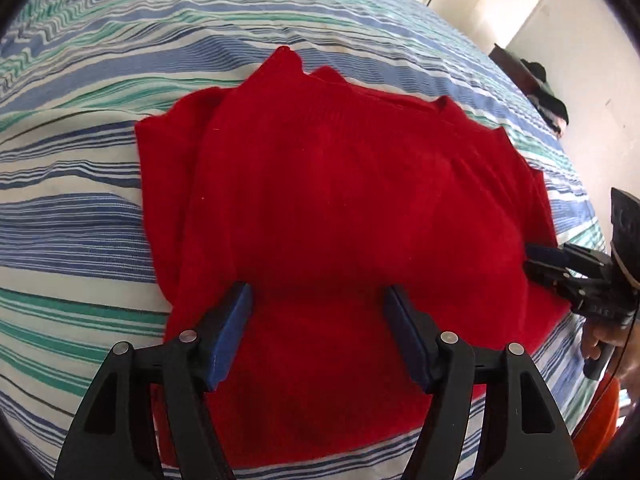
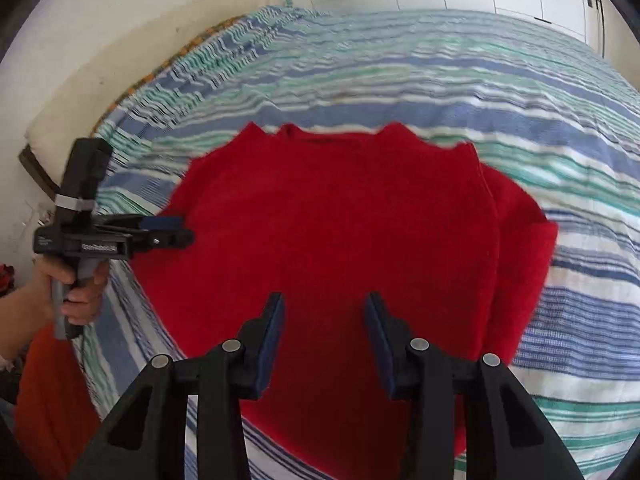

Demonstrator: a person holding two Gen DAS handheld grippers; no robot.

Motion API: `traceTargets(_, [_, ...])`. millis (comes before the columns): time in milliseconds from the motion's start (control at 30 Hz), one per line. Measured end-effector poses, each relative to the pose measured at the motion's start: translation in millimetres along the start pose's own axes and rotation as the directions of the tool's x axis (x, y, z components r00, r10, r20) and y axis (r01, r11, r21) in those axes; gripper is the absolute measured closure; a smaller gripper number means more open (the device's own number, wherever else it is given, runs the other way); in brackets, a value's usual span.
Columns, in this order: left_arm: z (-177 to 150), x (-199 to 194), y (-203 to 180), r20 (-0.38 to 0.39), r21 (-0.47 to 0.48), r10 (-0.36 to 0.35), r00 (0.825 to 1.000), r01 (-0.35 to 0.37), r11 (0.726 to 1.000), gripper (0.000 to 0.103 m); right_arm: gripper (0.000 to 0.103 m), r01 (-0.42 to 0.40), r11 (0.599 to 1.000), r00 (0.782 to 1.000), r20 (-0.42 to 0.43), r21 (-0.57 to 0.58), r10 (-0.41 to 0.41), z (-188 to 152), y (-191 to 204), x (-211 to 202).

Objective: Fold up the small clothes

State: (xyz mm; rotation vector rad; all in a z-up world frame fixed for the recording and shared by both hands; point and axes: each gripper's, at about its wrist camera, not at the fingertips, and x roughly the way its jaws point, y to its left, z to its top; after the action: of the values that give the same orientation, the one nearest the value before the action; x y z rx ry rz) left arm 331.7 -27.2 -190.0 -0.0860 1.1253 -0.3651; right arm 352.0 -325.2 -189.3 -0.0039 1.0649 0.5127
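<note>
A red knitted garment [image 1: 340,200] lies partly folded on the striped bed, its side parts turned in; it also shows in the right wrist view [image 2: 340,220]. My left gripper [image 1: 318,292] is open just above the garment's near part, holding nothing. It also shows from the side in the right wrist view [image 2: 176,230] at the garment's left edge. My right gripper [image 2: 325,300] is open above the garment's near part, holding nothing. It shows in the left wrist view [image 1: 532,258] at the garment's right edge.
The bed is covered with a blue, green and white striped sheet [image 1: 100,80] that also shows in the right wrist view [image 2: 520,100]. Dark clothes [image 1: 548,96] lie by the wall past the bed's far right. A pale wall and pillow edge [image 2: 80,92] border the bed's left.
</note>
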Motion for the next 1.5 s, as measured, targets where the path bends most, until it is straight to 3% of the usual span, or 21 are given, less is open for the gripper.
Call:
traceTargets(33, [1,-6,-3,-0.001,0.000,0.024,1.000,-0.024,1.000,0.033,0.072,0.009,0.999,1.000,-0.022,0.045,-0.008,-8,-12,9])
traceTargets(100, [3,-27,-10,0.016,-0.020,0.031,0.999,-0.031,0.999,0.032,0.074,0.015,0.993,0.999,0.038,0.113,-0.019,-10,-17,-11])
traceTargets(167, [-5,-48,-22,0.067,-0.005,0.017,0.998,-0.017,1.000,0.028,0.072,0.013,0.996,0.993,0.112,0.088,-0.023,-8,-4,-42])
traceTargets(267, [-30,-61,-38,0.106,0.048,0.060,0.993,-0.066,0.997,0.014,0.072,-0.015,0.999,0.984,0.177,0.051,0.006,-23,18,-74])
traceTargets(333, [-43,-40,-39,0.033,0.062,0.143,0.989,-0.145,0.988,0.013,0.071,-0.015,0.998,0.989,0.151,0.054,0.007,-37,26,-65])
traceTargets(400, [-48,-17,-30,-0.059,0.056,0.196,0.979,-0.193,0.980,0.015,0.070,0.061,0.995,0.997,0.031,0.085,-0.064,-51,22,-32])
traceTargets(433, [-51,-21,-30,-0.046,0.056,0.216,0.975,-0.214,0.975,0.016,0.070,0.053,0.992,0.998,0.012,0.114,-0.055,-59,15,-24])
traceTargets(467, [-52,-29,-34,-0.023,0.057,0.235,0.972,-0.233,0.971,0.018,0.071,0.036,0.989,0.998,0.048,0.140,-0.043,-61,13,-29])
traceTargets(567, [-64,-61,-44,0.031,0.043,0.216,0.976,-0.218,0.975,0.018,0.069,0.082,0.980,0.991,0.090,0.180,-0.100,-54,25,-58])
traceTargets(600, [-72,-70,-47,0.047,0.032,0.226,0.973,-0.228,0.973,0.016,0.065,0.087,0.982,0.987,0.118,0.169,-0.108,-55,32,-70])
traceTargets(667, [-92,-81,-49,0.065,-0.003,0.250,0.966,-0.251,0.968,0.013,0.046,0.154,0.976,0.975,0.137,0.155,-0.176,-63,50,-90])
traceTargets(833, [-144,-67,-57,0.009,-0.050,0.283,0.959,-0.283,0.958,0.013,0.044,0.198,0.958,0.974,0.067,0.206,-0.216,-107,88,-96])
traceTargets(900, [-156,-63,-59,0.032,-0.038,0.313,0.949,-0.312,0.949,0.010,0.044,0.222,0.953,0.972,0.031,0.206,-0.233,-125,101,-88])
traceTargets(967, [-161,-58,-60,0.050,-0.023,0.334,0.941,-0.333,0.943,0.006,0.040,0.280,0.938,0.959,-0.024,0.202,-0.281,-138,109,-75])
traceTargets(1067, [-162,-54,-54,0.039,-0.044,0.312,0.949,-0.311,0.950,0.004,0.026,0.327,0.929,0.944,-0.025,0.170,-0.328,-145,115,-63])
traceTargets(1133, [-161,-53,-52,0.030,-0.045,0.303,0.953,-0.301,0.952,0.004,0.024,0.365,0.921,0.931,-0.039,0.135,-0.363,-145,118,-59])
traceTargets(1500, [-166,-49,-57,0.040,-0.007,0.320,0.947,-0.320,0.947,0.004,0.010,0.414,0.903,0.910,-0.060,0.114,-0.410,-154,115,-46])
